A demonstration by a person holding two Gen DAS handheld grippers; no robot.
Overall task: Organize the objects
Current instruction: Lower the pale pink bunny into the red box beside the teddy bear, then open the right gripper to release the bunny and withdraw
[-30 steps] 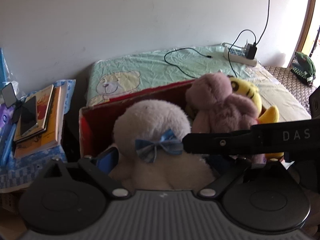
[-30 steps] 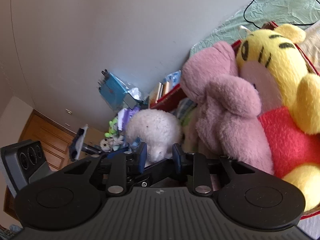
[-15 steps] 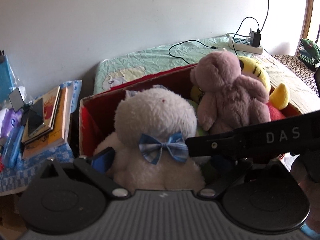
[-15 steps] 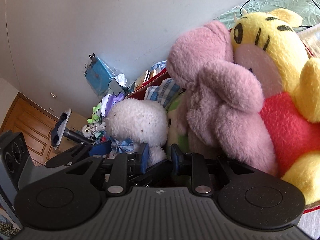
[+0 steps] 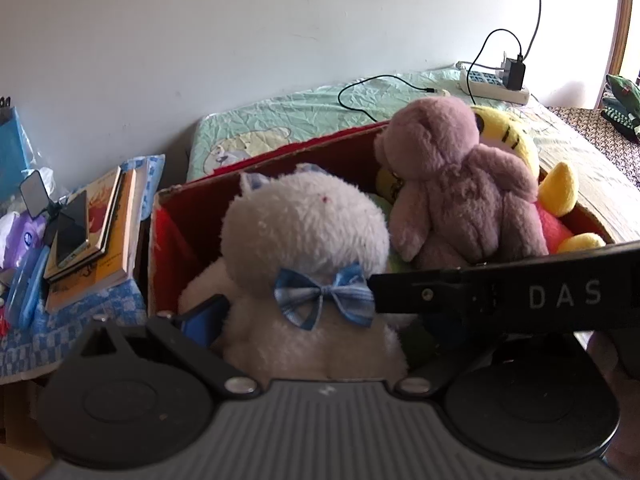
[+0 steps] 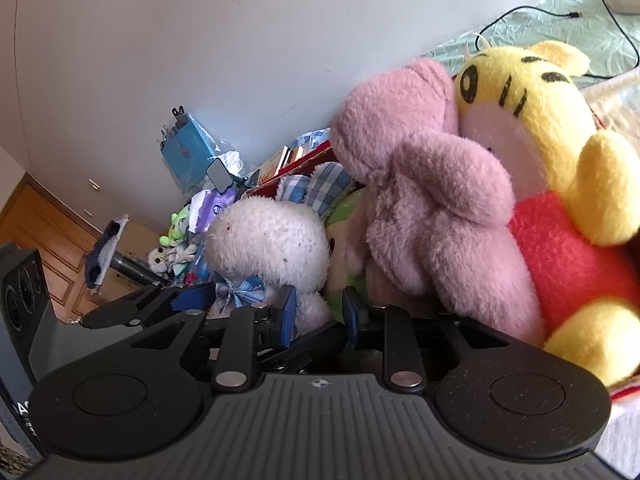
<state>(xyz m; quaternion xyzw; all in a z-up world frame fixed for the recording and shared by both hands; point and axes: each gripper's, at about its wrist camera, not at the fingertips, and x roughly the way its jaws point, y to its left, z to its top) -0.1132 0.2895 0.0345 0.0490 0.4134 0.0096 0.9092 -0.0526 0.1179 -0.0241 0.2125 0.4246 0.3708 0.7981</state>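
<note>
Three soft toys fill the red cardboard box [image 5: 172, 240] on the bed: a white fluffy plush with a blue checked bow [image 5: 304, 248] at the near-left end, a mauve plush bear [image 5: 460, 192] beside it, and a yellow plush tiger in a red top [image 6: 560, 160] pressed against the bear's far side; the left claw [image 5: 320, 332] straddles the white plush's body, blue pads either side, apparently gripping it; the right claw [image 6: 318, 314] stands narrow with a small gap between its pads, nothing visibly in it. I judge the step to be settling the white plush into the box; the next move calls for letting go and drawing back without dragging the toy out. The left claw's right finger hides behind the right tool's black bar, so contact there is unconfirmed; a green item under the toys is unreadable; the box floor is hidden.
</note>
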